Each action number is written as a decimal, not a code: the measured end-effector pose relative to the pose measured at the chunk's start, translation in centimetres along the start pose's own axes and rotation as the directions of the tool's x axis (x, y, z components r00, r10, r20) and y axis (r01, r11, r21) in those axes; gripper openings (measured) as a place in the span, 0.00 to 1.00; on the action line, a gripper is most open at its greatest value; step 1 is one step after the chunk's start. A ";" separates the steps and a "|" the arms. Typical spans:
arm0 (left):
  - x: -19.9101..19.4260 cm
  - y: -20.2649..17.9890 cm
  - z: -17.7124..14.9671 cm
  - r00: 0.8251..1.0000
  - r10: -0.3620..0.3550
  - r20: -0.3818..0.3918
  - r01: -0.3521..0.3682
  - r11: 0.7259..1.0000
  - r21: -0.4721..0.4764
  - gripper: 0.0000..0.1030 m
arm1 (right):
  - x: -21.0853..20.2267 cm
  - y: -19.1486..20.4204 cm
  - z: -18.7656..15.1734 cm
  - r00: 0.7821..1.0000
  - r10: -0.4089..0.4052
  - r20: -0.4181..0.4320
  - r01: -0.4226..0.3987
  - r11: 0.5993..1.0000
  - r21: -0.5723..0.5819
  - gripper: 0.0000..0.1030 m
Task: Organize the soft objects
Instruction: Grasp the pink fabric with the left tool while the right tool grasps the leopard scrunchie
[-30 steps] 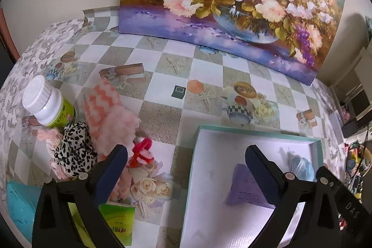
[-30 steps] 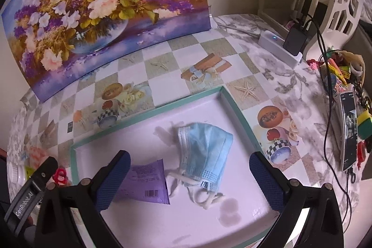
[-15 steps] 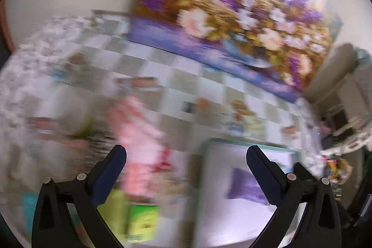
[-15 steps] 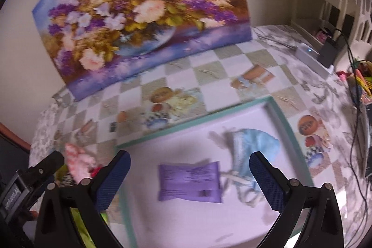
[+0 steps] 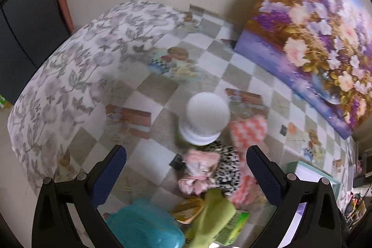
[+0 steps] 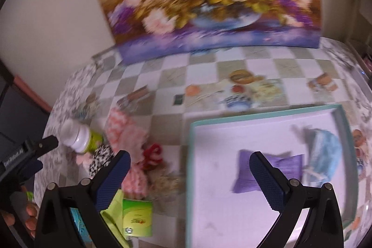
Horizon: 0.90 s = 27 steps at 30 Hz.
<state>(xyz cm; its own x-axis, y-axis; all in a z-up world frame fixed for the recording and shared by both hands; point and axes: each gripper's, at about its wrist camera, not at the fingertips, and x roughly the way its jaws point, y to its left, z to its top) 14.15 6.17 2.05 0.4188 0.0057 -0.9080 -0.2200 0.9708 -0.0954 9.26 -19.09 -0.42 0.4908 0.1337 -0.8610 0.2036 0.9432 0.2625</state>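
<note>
Lower centre of left wrist view: left gripper (image 5: 186,169) wide open, empty, over leopard scrunchie (image 5: 226,166) pile beside white-capped bottle (image 5: 204,117). Right gripper (image 6: 189,170) also wide, empty; purple packet (image 6: 288,166) and blue mask (image 6: 325,155) inside teal tray (image 6: 255,114), right.

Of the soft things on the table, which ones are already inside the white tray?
Two: the blue face mask and the purple packet, both lying in the tray. The pink cloth and spotted scrunchie lie outside, left of it.

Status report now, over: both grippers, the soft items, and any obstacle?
Left gripper open, empty, above soft pile. Right gripper open, empty. Tray holds mask, purple pack. White-capped bottle beside pile.
</note>
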 end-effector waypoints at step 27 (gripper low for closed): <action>5.5 3.7 0.3 0.987 0.000 -0.161 -0.015 0.996 -0.087 1.00 | 7.1 11.9 -4.2 0.978 0.148 -0.148 -0.181 0.954 -0.238 0.73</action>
<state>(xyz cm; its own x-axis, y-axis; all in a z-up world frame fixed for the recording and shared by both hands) 15.85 9.88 -3.17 0.2712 -0.0326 -0.9620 -0.3019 0.9461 -0.1172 11.64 -5.69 -5.26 0.3843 0.3157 -0.8676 -0.0964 0.9483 0.3024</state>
